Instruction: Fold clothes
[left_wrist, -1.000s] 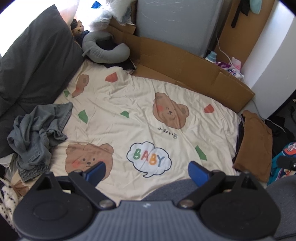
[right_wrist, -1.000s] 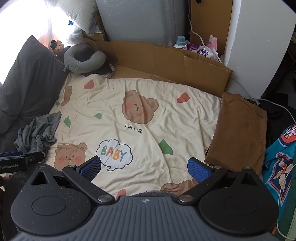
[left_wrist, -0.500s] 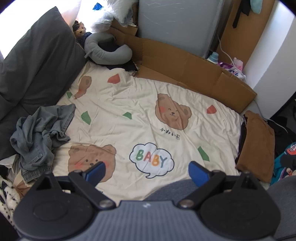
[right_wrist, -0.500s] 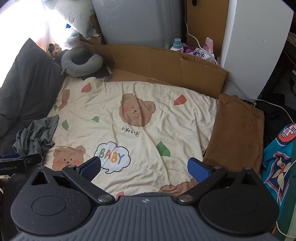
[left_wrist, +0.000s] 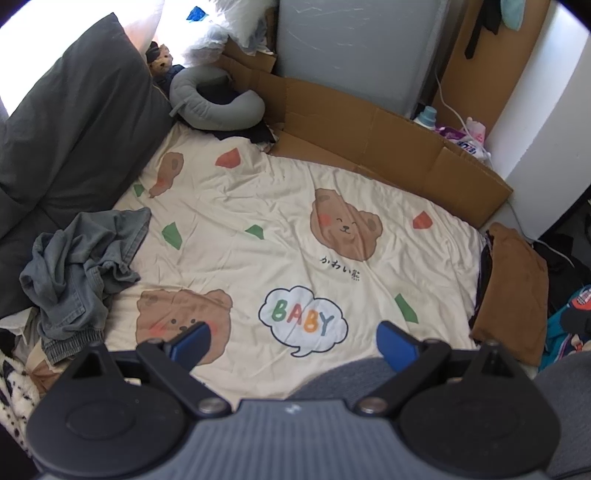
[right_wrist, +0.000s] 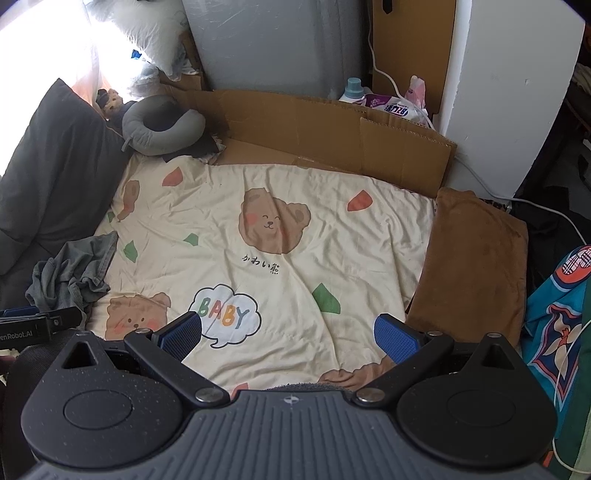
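While both grippers, left gripper (left_wrist: 291, 341) and right gripper (right_wrist: 288, 334), hang released, crumpled grey denim garment (left_wrist: 79, 266) lies on wrinkled cotton bear-print sheet (left_wrist: 280, 206)

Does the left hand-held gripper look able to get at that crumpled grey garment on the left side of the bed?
Probably yes. The left hand-held gripper is open and holds nothing, and the crumpled grey garment lies uncovered on top at the bedspread's left edge. Nothing stands between them.
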